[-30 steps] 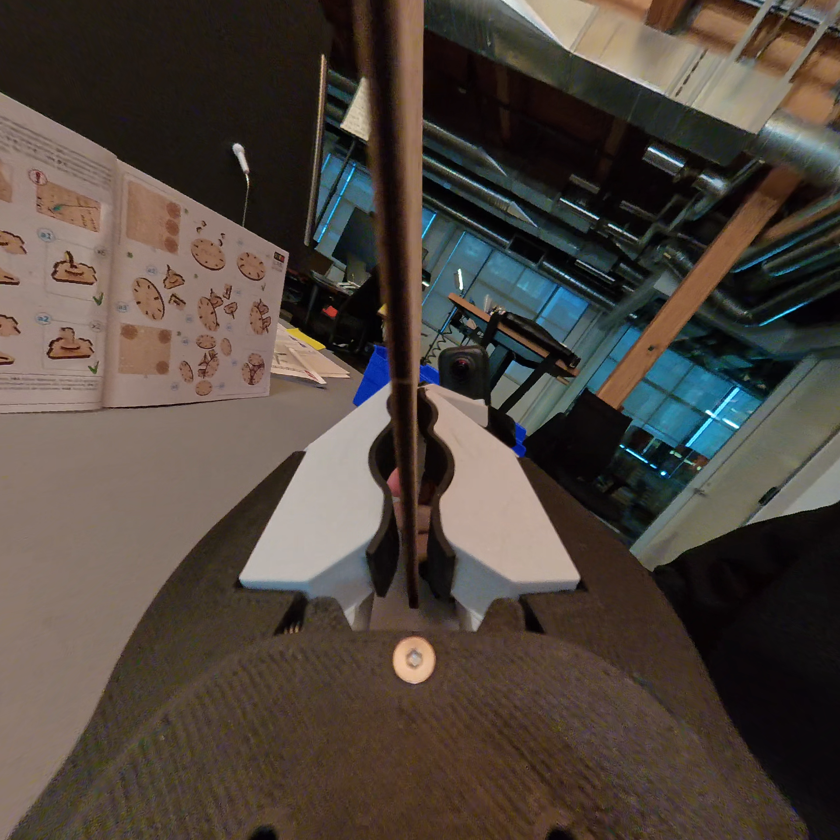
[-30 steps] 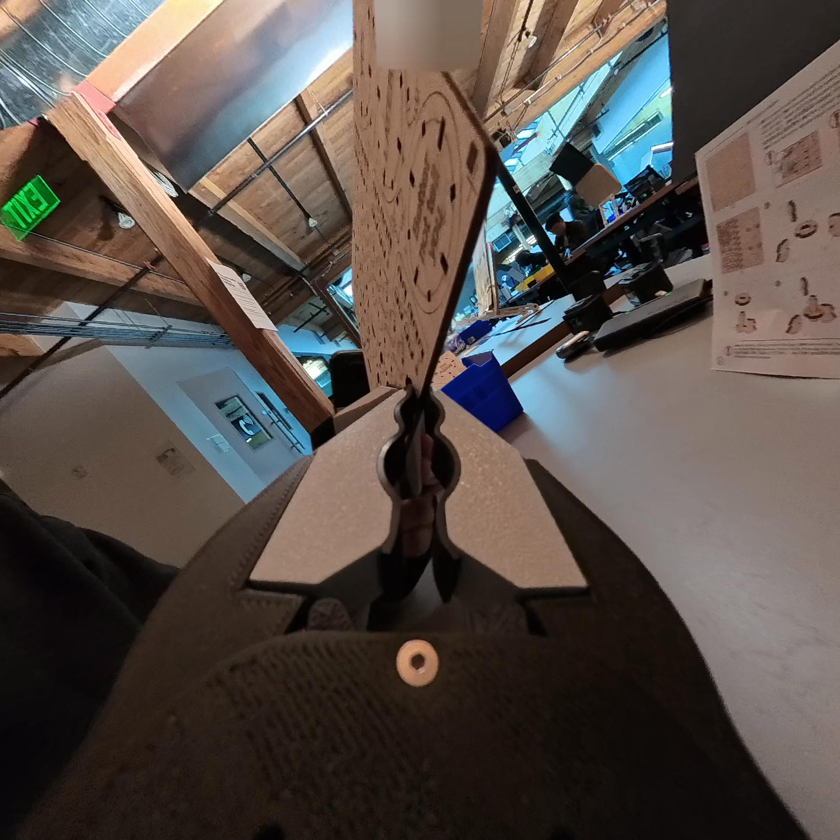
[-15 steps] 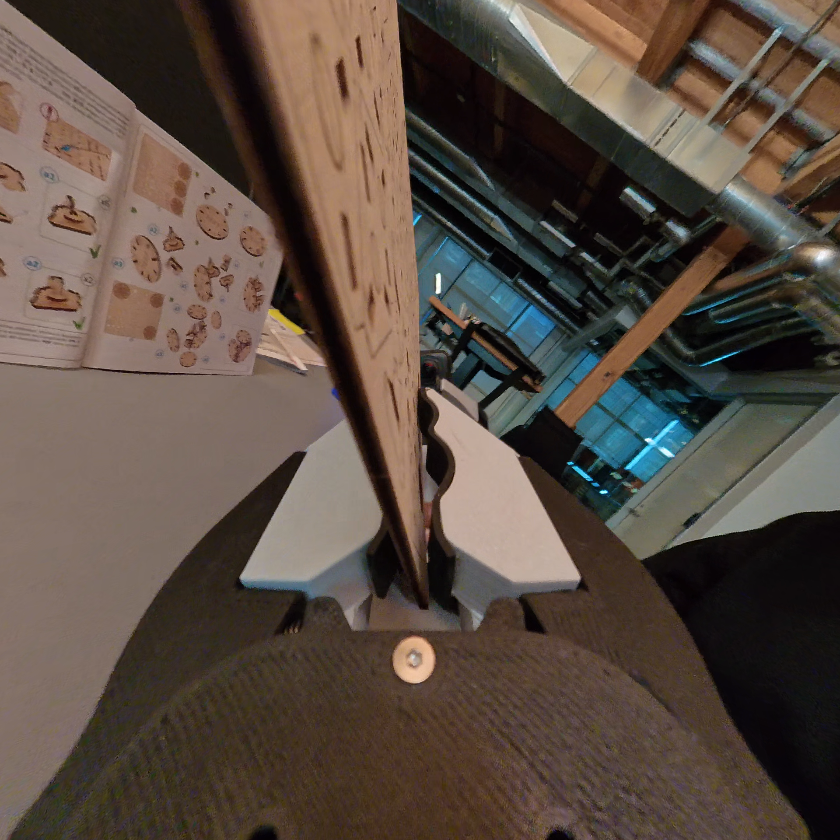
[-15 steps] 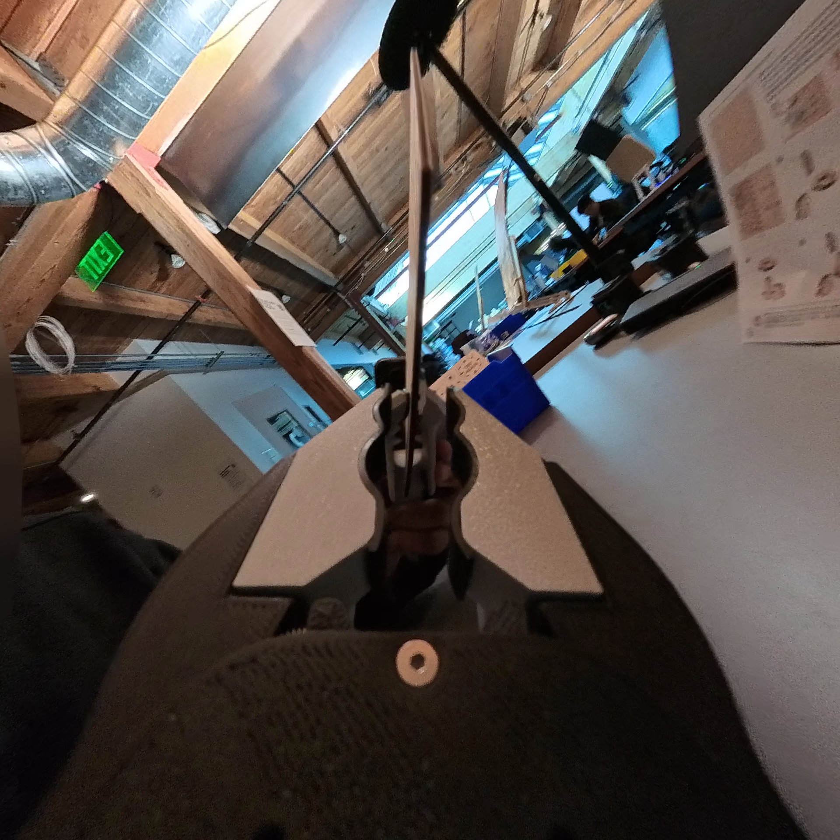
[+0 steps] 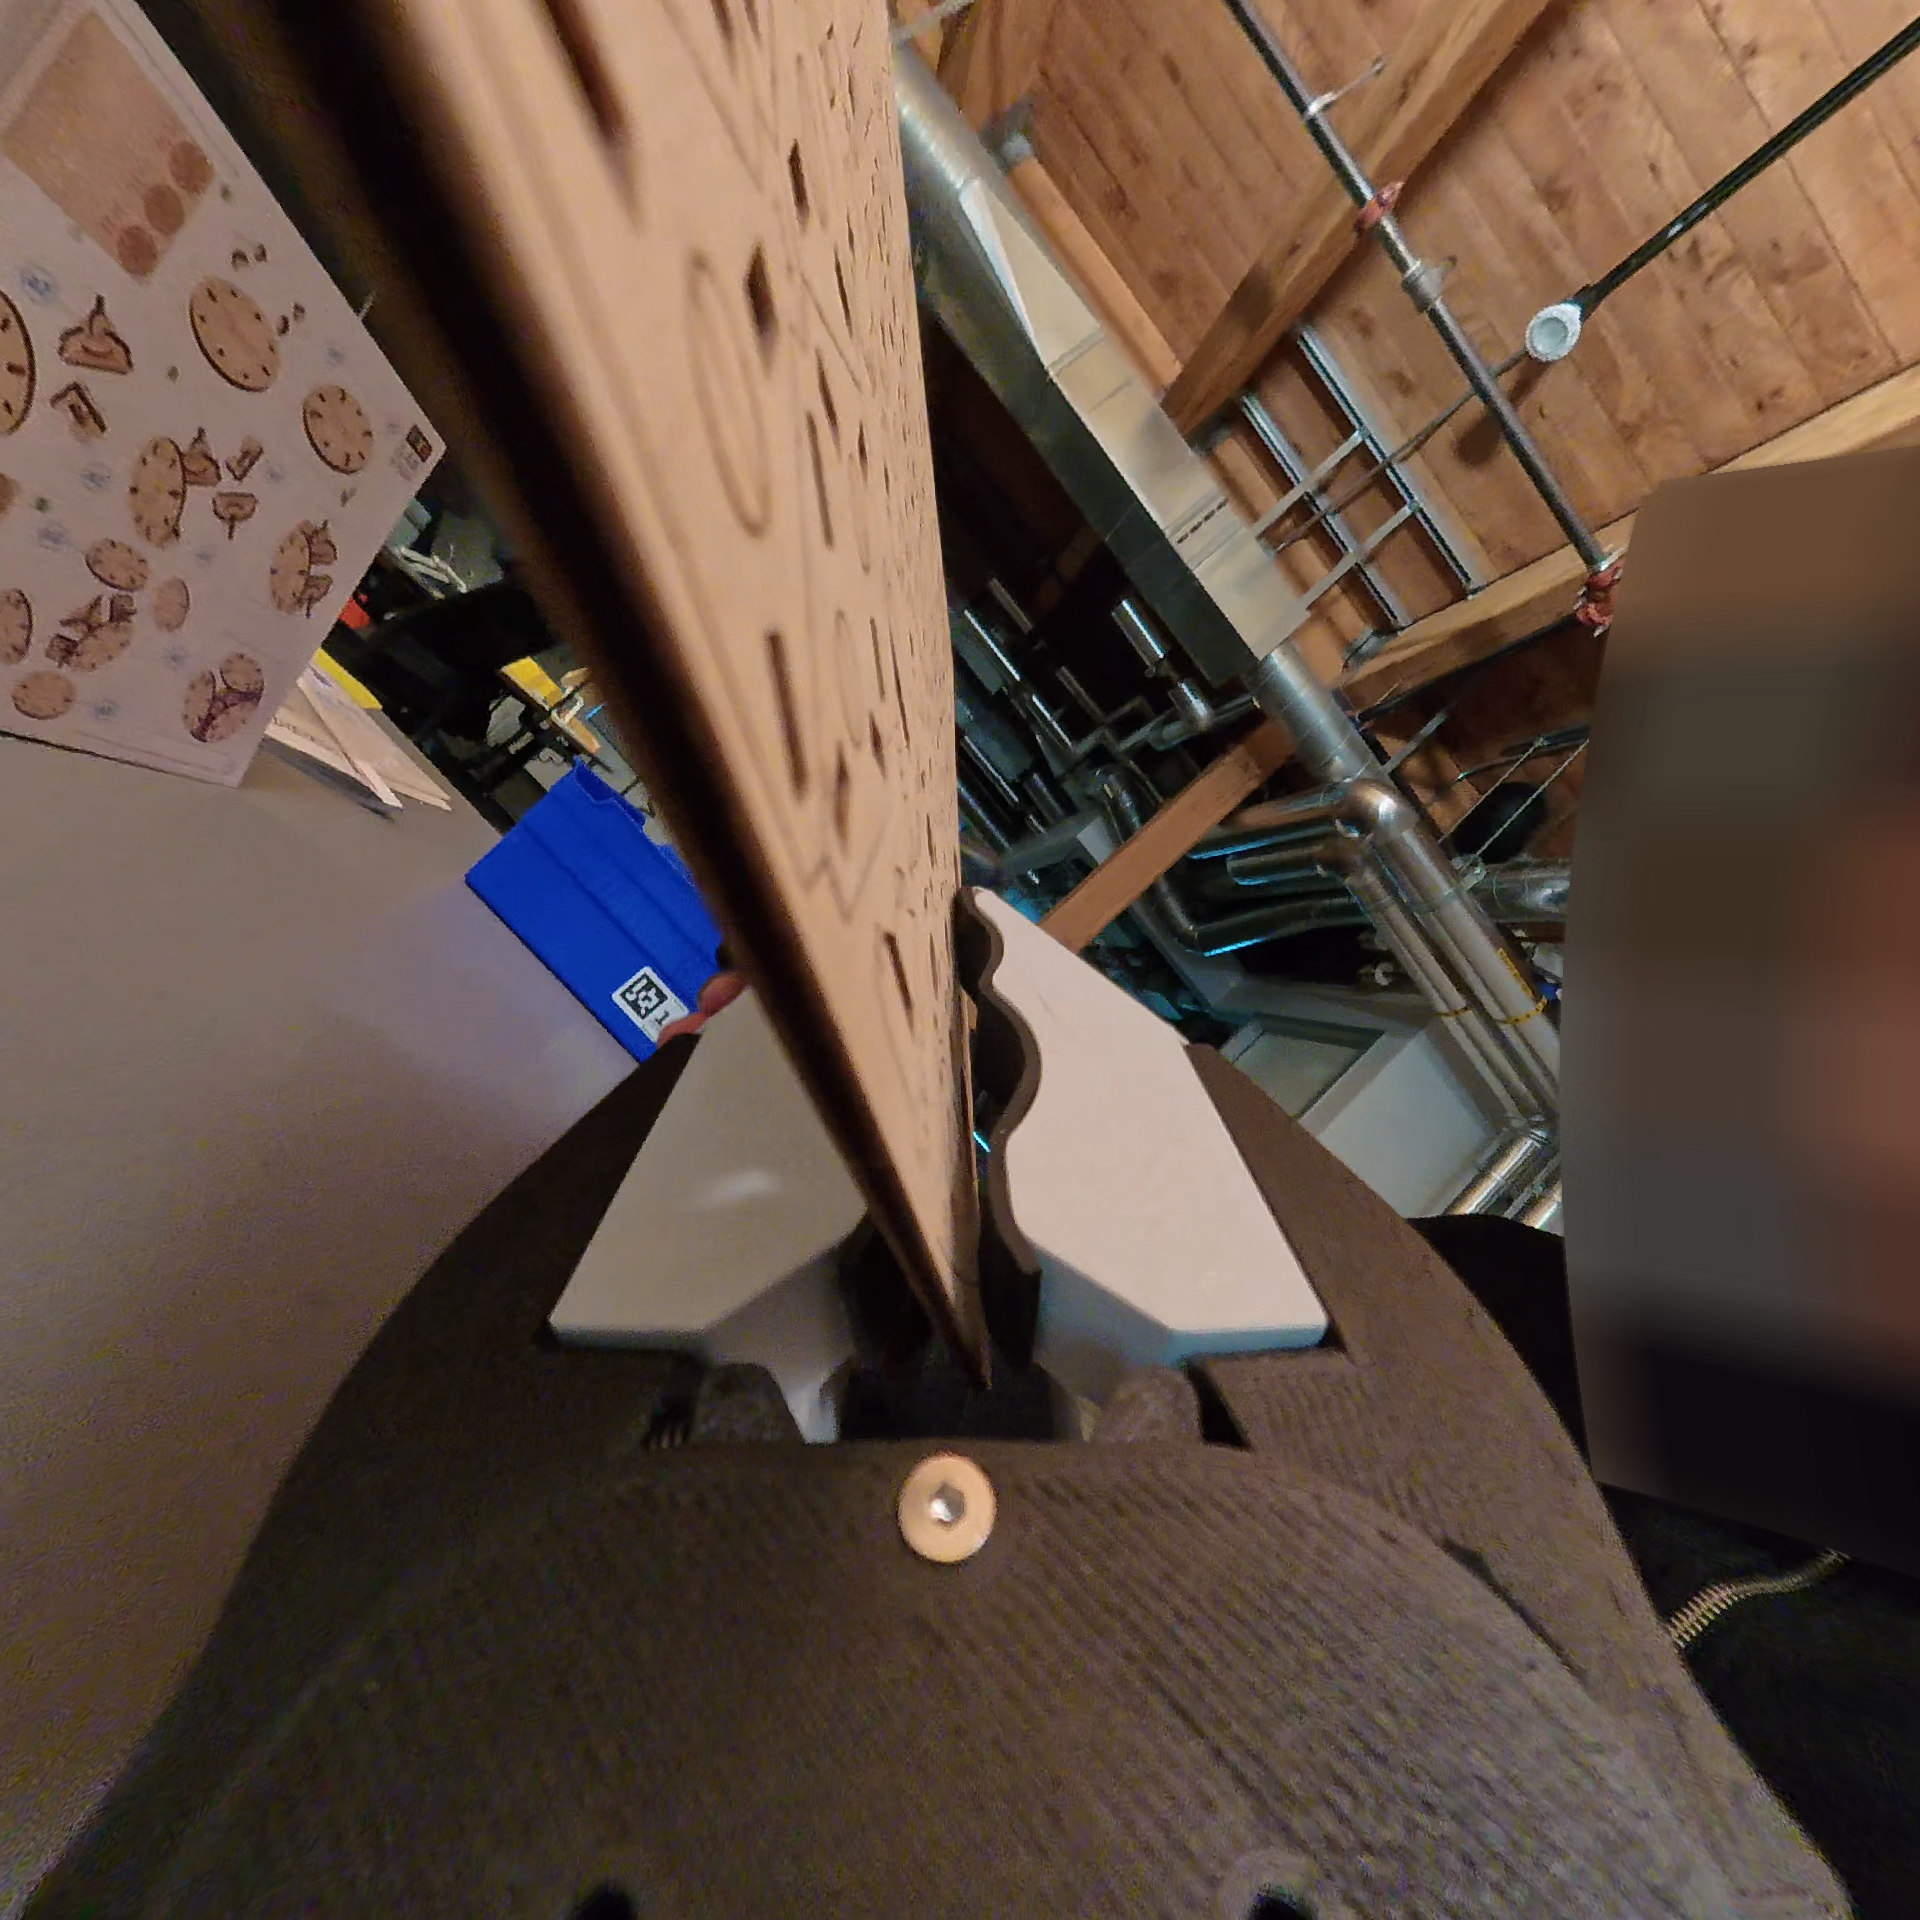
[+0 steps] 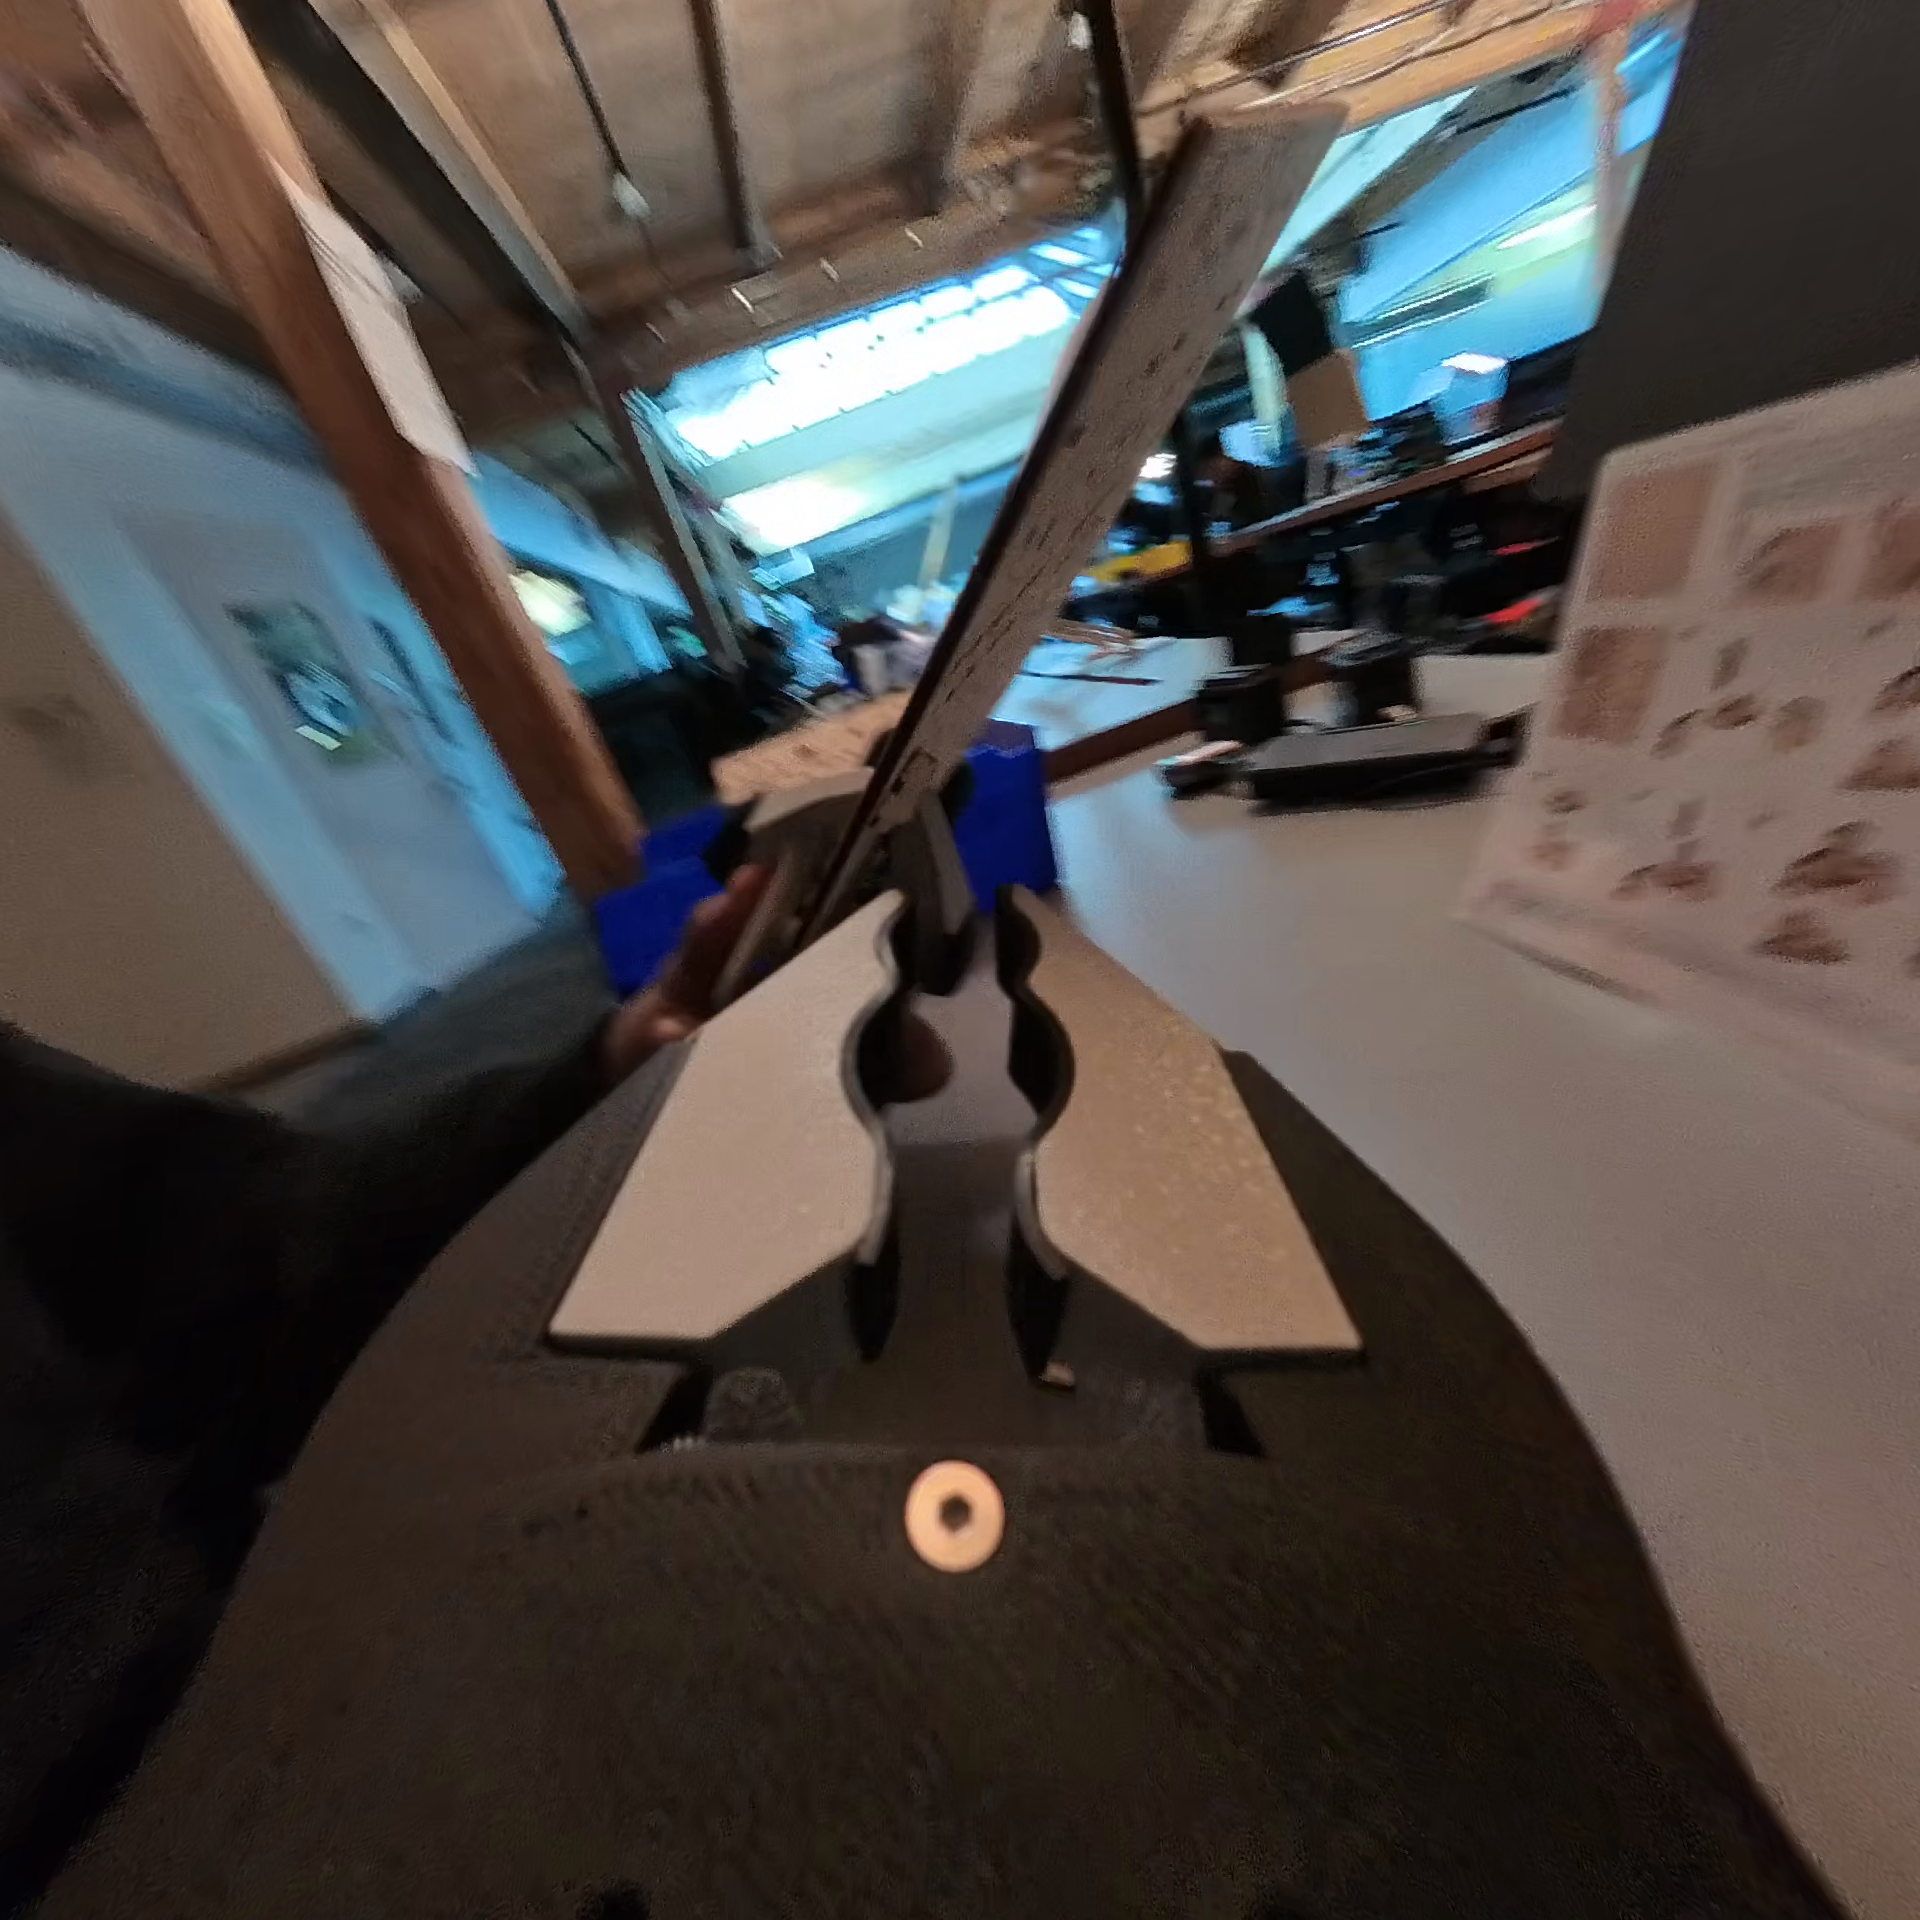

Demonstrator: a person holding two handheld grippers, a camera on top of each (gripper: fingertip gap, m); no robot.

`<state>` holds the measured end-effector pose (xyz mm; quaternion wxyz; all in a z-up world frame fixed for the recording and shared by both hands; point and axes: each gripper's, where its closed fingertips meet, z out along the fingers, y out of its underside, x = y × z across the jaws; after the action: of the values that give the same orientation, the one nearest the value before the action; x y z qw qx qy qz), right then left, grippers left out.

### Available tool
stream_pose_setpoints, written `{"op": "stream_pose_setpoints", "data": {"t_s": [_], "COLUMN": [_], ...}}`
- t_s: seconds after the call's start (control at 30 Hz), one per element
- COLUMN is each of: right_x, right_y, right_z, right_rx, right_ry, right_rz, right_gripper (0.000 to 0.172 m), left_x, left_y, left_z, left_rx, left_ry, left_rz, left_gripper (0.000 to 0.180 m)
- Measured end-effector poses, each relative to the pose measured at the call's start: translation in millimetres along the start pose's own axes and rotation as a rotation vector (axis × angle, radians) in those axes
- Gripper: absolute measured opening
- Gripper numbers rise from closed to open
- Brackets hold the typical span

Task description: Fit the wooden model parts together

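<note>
Left gripper (image 5: 862,966) is pinching the lower edge of the laser-cut wooden sheet (image 5: 727,416): its fingers (image 5: 1049,1081) are pressing on the sheet's two faces, and the sheet is rising out of them, up and away from the blue bin (image 5: 582,904) behind it. Change noted: a second ago both grippers were clamping this sheet, and half a second ago the right fingers were already parting with the sheet's edge between them. Now the right gripper (image 6: 953,904) is standing clear, its fingers (image 6: 769,1091) spread with nothing between them. The sheet is therefore being carried by the left gripper alone. From the right wrist view, the left gripper (image 6: 873,831) is sitting directly in front of the blue bin (image 6: 1008,810), just beyond the right fingertips, with the sheet (image 6: 1091,447) leaning up and to the right above the bin; a hand (image 6: 675,997) is showing at the bin's near left. In the left view the sheet is also turning: it was edge-on a second ago and its cut face is now showing. The illustrated instruction sheet (image 5: 177,436) is standing on the grey desk (image 5: 208,1039), well to the bin's left in that view. The right view is blurred.
</note>
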<state>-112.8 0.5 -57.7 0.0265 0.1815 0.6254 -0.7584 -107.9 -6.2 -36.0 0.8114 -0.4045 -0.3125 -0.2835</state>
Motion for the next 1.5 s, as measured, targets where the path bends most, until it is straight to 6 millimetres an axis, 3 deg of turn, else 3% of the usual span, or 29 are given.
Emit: {"op": "stream_pose_setpoints", "data": {"t_s": [0.2,0.3,0.5,0.57,0.73,0.83,0.97,1.17,1.5], "right_x": [-1.5,-0.6,8.4,8.1,1.8,2.1,5.0,8.6,26.8], "right_y": [-4.6,-5.3,-22.0,-19.4,-11.8,-17.3,-4.2,6.2,17.5], "right_z": [0.3,-0.2,-12.0,-10.5,-5.7,-9.7,-2.6,-2.1,-5.5], "right_rx": [-0.014,-0.001,0.1,0.091,0.132,0.157,0.076,0.02,-0.022], "right_ry": [0.195,0.238,0.263,0.222,-0.035,-0.118,-0.07,-0.035,0.071], "right_rz": [-0.464,-0.536,-0.431,-0.363,0.108,0.254,0.269,0.286,0.317], "right_gripper": [0.02,0.018,0.011,0.013,0.02,0.024,0.03,0.005,0.006], "left_x": [-3.1,-4.5,-8.2,-7.9,-3.7,-10.4,-16.1,-24.2,-38.8], "left_y": [10.0,9.5,5.7,6.2,3.7,0.6,3.7,9.3,14.8], "left_z": [4.0,3.3,0.4,0.5,0.8,-1.9,-0.8,0.7,-1.2], "left_rx": [-0.046,-0.042,-0.024,-0.029,-0.015,-0.013,-0.055,-0.136,-0.213], "left_ry": [0.004,0.002,-0.015,-0.014,-0.007,-0.083,-0.196,-0.363,-0.503], "left_rz": [-0.047,-0.059,-0.068,-0.066,-0.032,0.043,0.203,0.474,0.622], "left_gripper": [0.001,0.0,0.001,0.0,0.001,0.001,0.001,0.0,0.0]}}
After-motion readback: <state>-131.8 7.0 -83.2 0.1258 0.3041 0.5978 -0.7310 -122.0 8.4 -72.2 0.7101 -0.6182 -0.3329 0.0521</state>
